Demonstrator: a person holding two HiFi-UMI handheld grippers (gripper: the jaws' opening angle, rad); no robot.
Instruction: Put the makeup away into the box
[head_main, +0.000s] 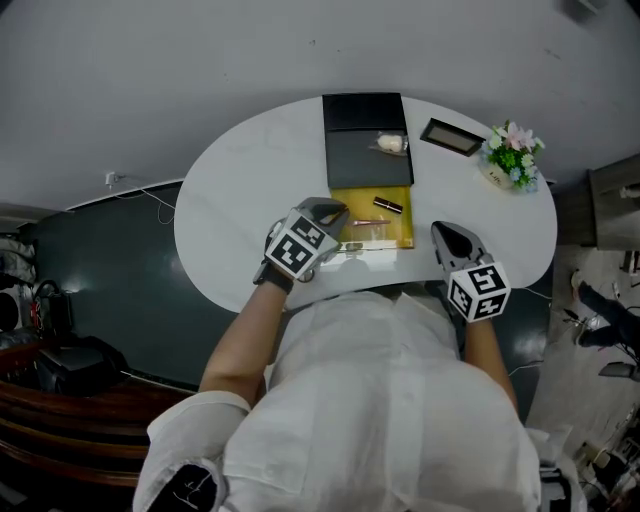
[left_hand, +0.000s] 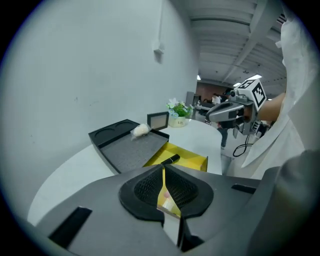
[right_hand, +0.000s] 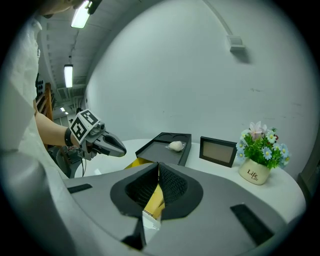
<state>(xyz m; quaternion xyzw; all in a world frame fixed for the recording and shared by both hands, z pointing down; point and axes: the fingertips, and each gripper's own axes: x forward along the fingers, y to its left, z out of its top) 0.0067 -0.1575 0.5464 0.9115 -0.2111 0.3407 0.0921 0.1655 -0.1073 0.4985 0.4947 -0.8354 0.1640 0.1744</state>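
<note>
**Two claws closed beside one yellow box**

On the white table (head_main: 230, 220) we count one yellow-lined box (head_main: 397, 232) near the middle. Inside it lie two pieces of makeup: one black tube (head_main: 388, 205) and one thin pinkish stick (head_main: 369, 222).

One black tray (head_main: 360, 165) touches the box at its 12 o'clock and carries one white wad (head_main: 391, 144). One picture frame (head_main: 452, 136) stands at the box's 1 o'clock and one flower pot (head_main: 512, 158) at 2. The pot reads "Life"; smaller print below it is too small for us to read.

The left gripper (head_main: 335, 209) hangs at the box's 9 o'clock edge with its jaws pressed together, and we see nothing clamped. The right gripper (head_main: 445, 233) sits at 4 o'clock, also closed and empty. Each carries one marker cube.
</note>
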